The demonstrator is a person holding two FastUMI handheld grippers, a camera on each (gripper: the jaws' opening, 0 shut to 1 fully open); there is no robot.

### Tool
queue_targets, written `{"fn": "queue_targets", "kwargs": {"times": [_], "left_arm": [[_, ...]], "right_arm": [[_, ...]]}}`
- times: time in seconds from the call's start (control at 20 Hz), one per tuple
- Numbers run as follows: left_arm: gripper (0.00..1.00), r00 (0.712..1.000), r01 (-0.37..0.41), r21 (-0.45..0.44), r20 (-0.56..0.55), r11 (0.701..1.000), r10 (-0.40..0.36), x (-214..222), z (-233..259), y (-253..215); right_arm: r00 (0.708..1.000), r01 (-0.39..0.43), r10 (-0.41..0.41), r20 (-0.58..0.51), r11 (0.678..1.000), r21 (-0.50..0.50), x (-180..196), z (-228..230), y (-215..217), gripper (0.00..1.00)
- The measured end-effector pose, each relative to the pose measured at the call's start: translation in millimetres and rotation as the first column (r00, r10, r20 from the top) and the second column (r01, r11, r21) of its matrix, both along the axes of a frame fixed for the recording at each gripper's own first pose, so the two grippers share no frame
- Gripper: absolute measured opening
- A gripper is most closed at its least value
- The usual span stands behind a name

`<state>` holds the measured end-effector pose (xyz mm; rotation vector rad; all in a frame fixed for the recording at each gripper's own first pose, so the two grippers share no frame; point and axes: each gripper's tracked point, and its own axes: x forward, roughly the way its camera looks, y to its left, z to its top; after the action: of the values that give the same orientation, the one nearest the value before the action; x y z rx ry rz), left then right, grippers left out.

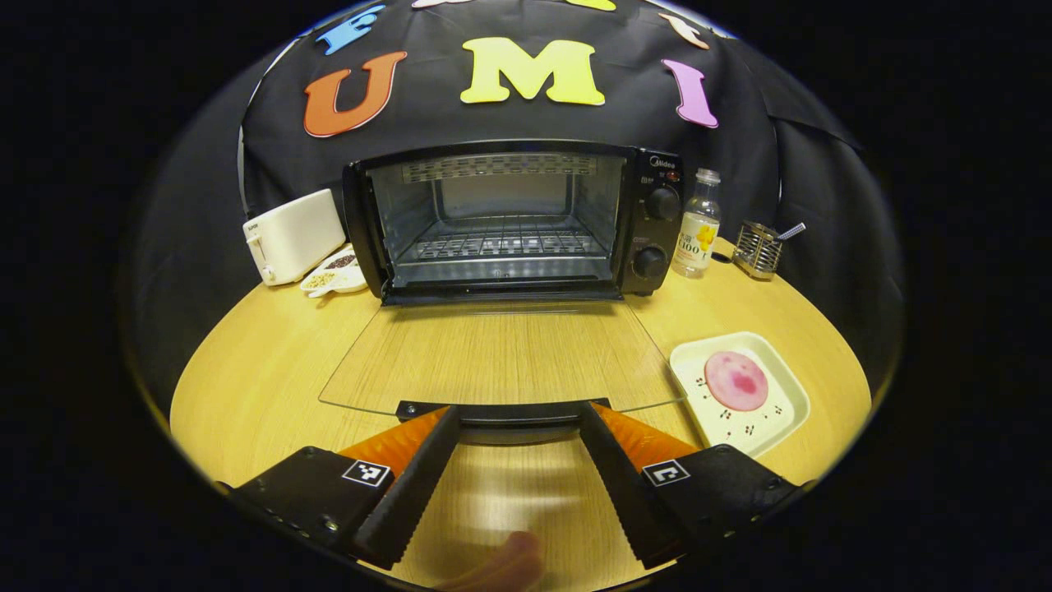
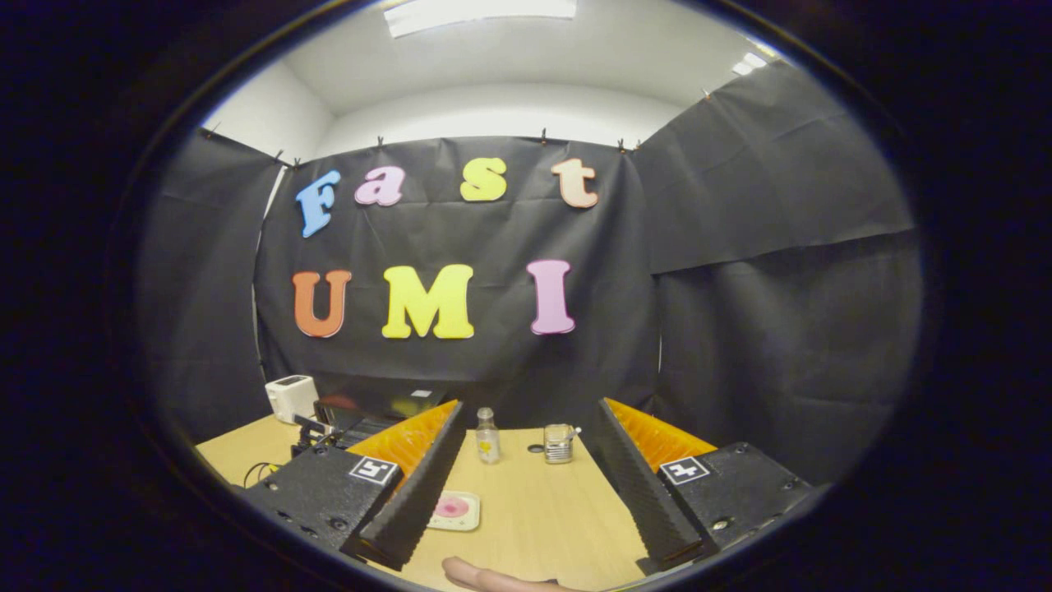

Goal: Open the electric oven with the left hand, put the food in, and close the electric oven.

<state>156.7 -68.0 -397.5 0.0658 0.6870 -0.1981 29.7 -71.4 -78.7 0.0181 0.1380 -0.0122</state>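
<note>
**Oven door lowered, food on its plate to one side**

Left gripper view, near to far. The left gripper [image 1: 518, 427] has its fingers spread wide, one on either side of the dark door handle [image 1: 503, 411] and pressing on nothing; a fingertip of the person shows at the bottom edge. The glass door [image 1: 501, 358] lies folded flat over the wooden table [image 1: 246, 370]. Just right of the door sits a cream plate [image 1: 785, 411] carrying a round pink food item [image 1: 736, 381]. Beyond stands the electric oven [image 1: 514, 218], its cavity open and the wire rack [image 1: 501, 242] visible inside. A white toaster [image 1: 292, 236] and a small dish of seeds [image 1: 333, 275] stand to its left — a clear bottle [image 1: 697, 224] and a wire holder [image 1: 757, 249] to its right.

Right gripper view. The right gripper [image 2: 526, 469] is raised well above the table, fingers likewise spread and holding nothing. Between them, far off, appear the plate [image 2: 468, 520] with the food, the bottle [image 2: 487, 437] and the holder [image 2: 559, 444]; the toaster [image 2: 292, 398] sits left. This view takes in the ceiling — the oven is largely hidden behind the near finger.
</note>
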Motion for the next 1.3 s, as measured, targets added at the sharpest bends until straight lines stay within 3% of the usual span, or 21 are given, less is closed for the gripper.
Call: {"fn": "queue_targets", "kwargs": {"times": [0.35,0.6,0.85,1.0,1.1,1.2,1.3], "left_arm": [[0.97,1.000,0.000,-0.038,0.013,0.999,0.000,-11,12,-9],[0.96,0.986,0.000,-0.067,0.165,0.998,0.011,-26,84,-6],[0.96,0.935,0.002,-0.117,0.353,0.993,0.040,-55,174,5],[0.96,0.880,-0.002,-0.153,0.469,0.988,0.075,-72,222,18],[0.95,0.852,-0.005,-0.145,0.517,0.989,0.080,-85,241,26],[0.95,0.843,-0.008,-0.142,0.532,0.990,0.083,-96,253,29],[0.96,0.836,-0.024,-0.144,0.540,0.989,0.099,-103,264,34]], "right_arm": [[0.990,-0.053,0.048,-0.131,0.998,-0.034,30,-45,16,1.00],[0.953,-0.123,0.115,-0.280,0.992,-0.012,71,-111,39,1.00],[0.879,-0.146,0.129,-0.460,0.989,0.000,107,-208,45,1.00],[0.836,-0.157,0.144,-0.529,0.987,0.020,132,-261,46,1.00],[0.793,-0.139,0.149,-0.591,0.988,0.064,144,-299,49,1.00],[0.787,-0.120,0.103,-0.608,0.993,0.013,158,-327,43,0.97],[0.778,-0.157,0.126,-0.615,0.988,0.004,171,-348,51,0.94]]}}
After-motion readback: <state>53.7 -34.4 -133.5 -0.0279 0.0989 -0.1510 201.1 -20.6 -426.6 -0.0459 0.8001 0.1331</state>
